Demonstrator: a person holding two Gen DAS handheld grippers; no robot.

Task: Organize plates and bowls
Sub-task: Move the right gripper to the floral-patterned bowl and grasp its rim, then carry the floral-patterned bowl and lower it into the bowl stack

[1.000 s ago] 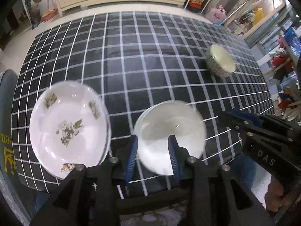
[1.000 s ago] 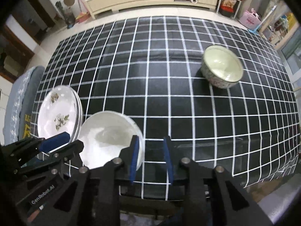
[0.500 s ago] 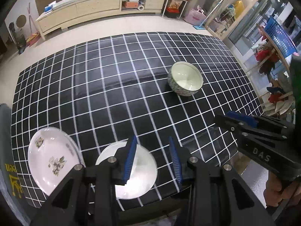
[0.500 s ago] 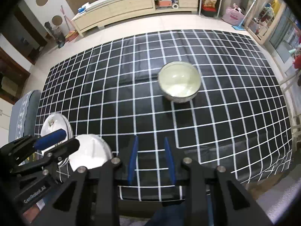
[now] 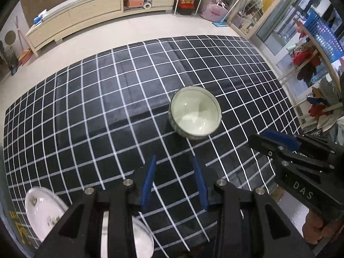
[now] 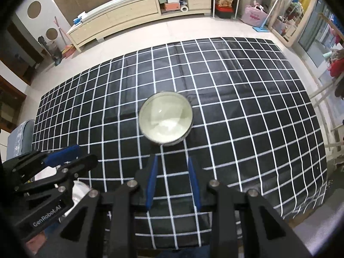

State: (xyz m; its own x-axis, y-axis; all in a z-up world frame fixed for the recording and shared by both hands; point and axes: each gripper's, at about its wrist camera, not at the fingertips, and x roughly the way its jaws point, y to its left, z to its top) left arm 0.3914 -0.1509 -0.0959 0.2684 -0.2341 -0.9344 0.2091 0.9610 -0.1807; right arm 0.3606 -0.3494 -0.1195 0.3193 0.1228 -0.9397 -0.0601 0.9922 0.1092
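A pale green bowl (image 5: 195,112) (image 6: 165,120) stands upright near the middle of the black checked tablecloth (image 5: 96,107) (image 6: 247,118). My left gripper (image 5: 174,161) hangs open over bare cloth, short of the bowl and slightly left of it. My right gripper (image 6: 172,161) is open too, just short of the bowl, nothing between its fingers. A flowered plate (image 5: 43,210) lies at the table's near left corner. Beside it a plain white plate (image 5: 142,236) (image 6: 78,191) is mostly hidden behind the left gripper's body. Each gripper shows in the other's view (image 5: 277,144) (image 6: 64,157).
The table's near edge runs just under both grippers, and its right edge drops to the floor (image 6: 311,225). A grey chair (image 6: 19,142) stands at the left end. A long low cabinet (image 6: 133,10) lines the far wall, and cluttered racks (image 5: 311,64) stand to the right.
Both grippers have travelled to the right along the near edge, away from the two plates. The plates slid to the lower left of the views and the bowl came to the middle.
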